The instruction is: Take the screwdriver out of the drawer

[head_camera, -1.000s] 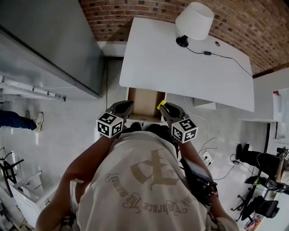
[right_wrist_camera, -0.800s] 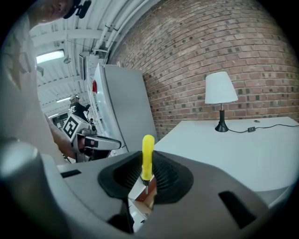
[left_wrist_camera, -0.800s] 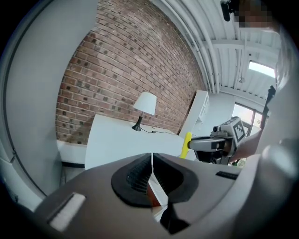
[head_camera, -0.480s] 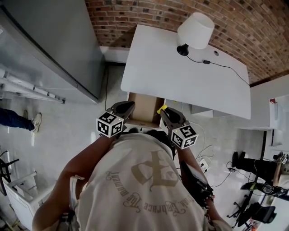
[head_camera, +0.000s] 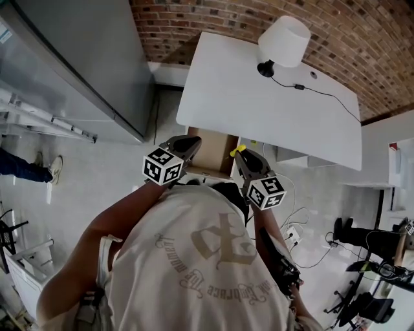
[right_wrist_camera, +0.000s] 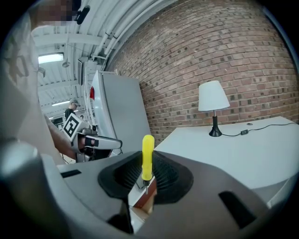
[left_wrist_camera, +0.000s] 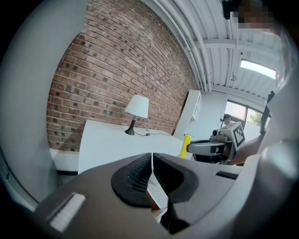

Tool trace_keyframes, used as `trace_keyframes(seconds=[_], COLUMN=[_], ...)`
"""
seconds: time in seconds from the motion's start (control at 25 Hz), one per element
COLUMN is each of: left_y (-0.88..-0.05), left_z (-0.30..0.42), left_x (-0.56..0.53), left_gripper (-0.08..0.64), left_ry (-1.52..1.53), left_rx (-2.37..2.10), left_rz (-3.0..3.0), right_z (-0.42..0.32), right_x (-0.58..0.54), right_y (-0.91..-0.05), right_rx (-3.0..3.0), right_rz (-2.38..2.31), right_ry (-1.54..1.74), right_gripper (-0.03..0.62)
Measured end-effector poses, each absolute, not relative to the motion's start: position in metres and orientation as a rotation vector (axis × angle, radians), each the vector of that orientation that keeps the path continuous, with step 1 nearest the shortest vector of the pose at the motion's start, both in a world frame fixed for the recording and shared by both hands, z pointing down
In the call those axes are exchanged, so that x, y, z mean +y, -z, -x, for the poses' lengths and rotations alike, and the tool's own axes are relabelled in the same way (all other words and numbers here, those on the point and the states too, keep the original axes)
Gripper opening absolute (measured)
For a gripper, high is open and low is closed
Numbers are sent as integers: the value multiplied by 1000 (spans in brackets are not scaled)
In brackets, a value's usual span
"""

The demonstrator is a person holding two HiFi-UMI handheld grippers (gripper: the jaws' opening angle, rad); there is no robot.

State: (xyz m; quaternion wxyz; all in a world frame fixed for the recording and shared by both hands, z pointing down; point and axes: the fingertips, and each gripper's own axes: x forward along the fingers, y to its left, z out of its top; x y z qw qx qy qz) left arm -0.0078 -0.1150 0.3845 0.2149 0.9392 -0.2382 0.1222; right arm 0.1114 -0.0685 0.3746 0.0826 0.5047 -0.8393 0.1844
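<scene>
The right gripper [head_camera: 240, 155] has its jaws clamped on the screwdriver [right_wrist_camera: 147, 158], which stands upright between the ribbed black pads: the yellow handle points up and sticks out above them, and the short metal shaft points down into the gap below. In the head view the yellow handle shows at the tip of this gripper, over the right side of the open drawer [head_camera: 215, 147], close to the near edge of the white table [head_camera: 259, 97]. The drawer is pulled out from under that table edge and its wooden inside shows between the two grippers. The left gripper [head_camera: 192, 143] hangs over the drawer's left side, level with the other one and a little apart from it; in the left gripper view its jaws are together with only a thin slit between the pads and nothing held in them. A lamp [head_camera: 283, 39] with a white shade stands at the far side of the table, its cord trailing across the top, with a brick wall [head_camera: 213, 16] behind it and a tall grey cabinet [head_camera: 90, 58] to the left
</scene>
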Motion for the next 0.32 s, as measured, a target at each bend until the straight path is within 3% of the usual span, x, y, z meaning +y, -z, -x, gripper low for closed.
trace_keyframes(seconds=[0.32], left_y=[-390], left_z=[-1], left_x=[-121], left_gripper=[14], left_ry=[-361], left_rx=[-624], left_rz=[-2616], right_z=[-122], right_x=[-67], right_y=[-383], right_rx=[-2474], right_rz=[-1549], right_ry=[-582], right_gripper=[57])
